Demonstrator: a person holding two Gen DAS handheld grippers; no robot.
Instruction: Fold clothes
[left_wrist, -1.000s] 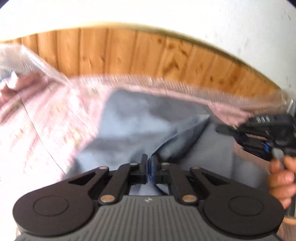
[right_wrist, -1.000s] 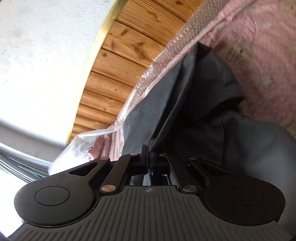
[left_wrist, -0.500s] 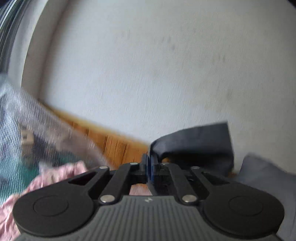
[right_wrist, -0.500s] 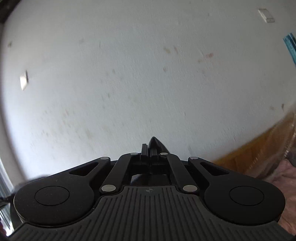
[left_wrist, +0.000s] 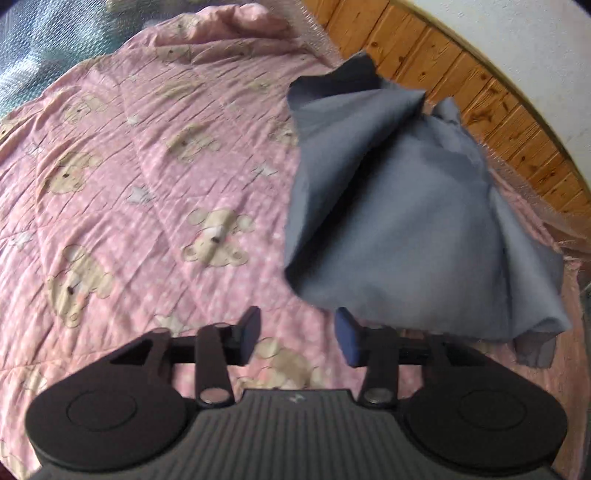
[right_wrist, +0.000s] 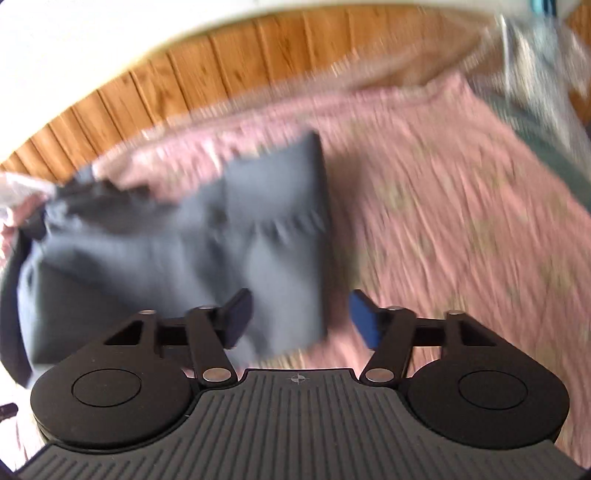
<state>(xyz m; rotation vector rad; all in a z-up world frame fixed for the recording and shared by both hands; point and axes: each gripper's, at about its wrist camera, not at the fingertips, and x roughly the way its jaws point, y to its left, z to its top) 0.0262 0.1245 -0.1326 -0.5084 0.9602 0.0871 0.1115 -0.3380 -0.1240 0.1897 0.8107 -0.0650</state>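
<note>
A grey-blue garment (left_wrist: 406, 221) lies bunched and billowed on the pink bear-print quilt (left_wrist: 129, 184), near the wooden panelling. My left gripper (left_wrist: 297, 338) is open and empty above the quilt, just short of the garment's near edge. In the right wrist view the same garment (right_wrist: 184, 251) is blurred, lying left of centre. My right gripper (right_wrist: 301, 319) is open and empty, its left finger over the garment's near corner.
Wooden wall panelling (left_wrist: 480, 92) runs behind the bed under a white wall. Clear bubble plastic (right_wrist: 535, 48) and a teal cover (left_wrist: 44, 44) lie at the quilt's far edge. Bare quilt stretches left of the garment.
Both grippers were shut on the garment and lifted it towards the wall. Now both are open, the garment has dropped onto the quilt, and the cameras point down at the bed.
</note>
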